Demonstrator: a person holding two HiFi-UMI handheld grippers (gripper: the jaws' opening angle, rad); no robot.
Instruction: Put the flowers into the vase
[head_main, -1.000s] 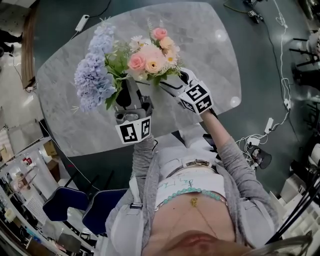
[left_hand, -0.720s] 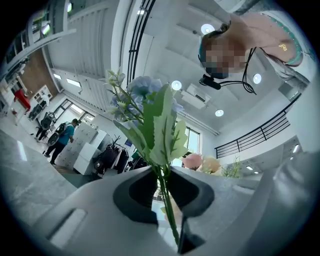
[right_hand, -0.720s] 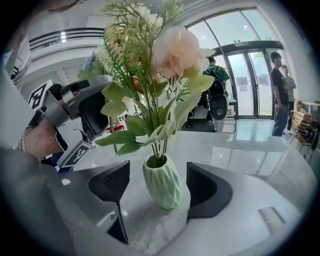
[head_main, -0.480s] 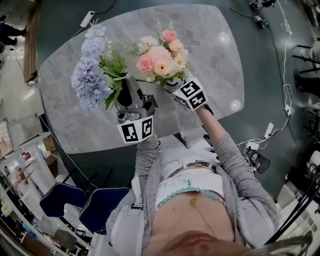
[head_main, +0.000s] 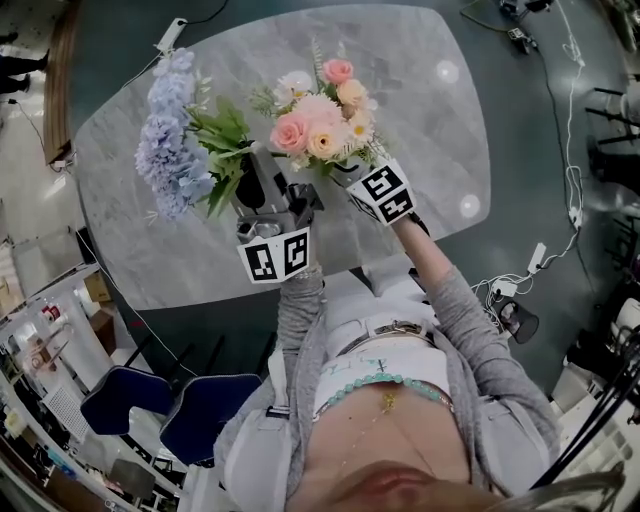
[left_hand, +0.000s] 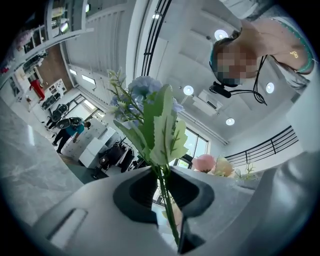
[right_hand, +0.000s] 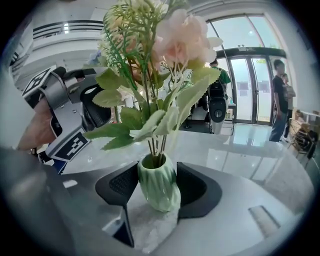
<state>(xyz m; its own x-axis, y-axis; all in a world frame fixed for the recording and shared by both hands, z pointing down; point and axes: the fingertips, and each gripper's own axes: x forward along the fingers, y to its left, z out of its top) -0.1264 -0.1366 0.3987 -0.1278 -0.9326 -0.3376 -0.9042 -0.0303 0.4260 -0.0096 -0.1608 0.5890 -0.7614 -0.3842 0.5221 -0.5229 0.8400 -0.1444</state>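
A bunch of pale blue flowers (head_main: 170, 140) with green leaves stands up from my left gripper (head_main: 257, 172), which is shut on its thin green stem (left_hand: 169, 210). To its right a pink and peach bouquet (head_main: 315, 115) hides the vase in the head view. In the right gripper view that bouquet (right_hand: 175, 45) stands in a small pale green ribbed vase (right_hand: 162, 192) on the marble table (head_main: 420, 90). My right gripper (right_hand: 158, 175) has just been closing on the vase, and both pads touch its sides.
Blue chairs (head_main: 130, 410) stand below the table's near edge at the lower left. Cables and plugs (head_main: 560, 200) lie on the dark floor to the right. People (right_hand: 279, 100) stand by glass doors beyond the table's far side.
The blue flowers have swung left, away from the pink bouquet, leaving a gap between them. My right gripper has come in round the vase and its jaws have narrowed onto it.
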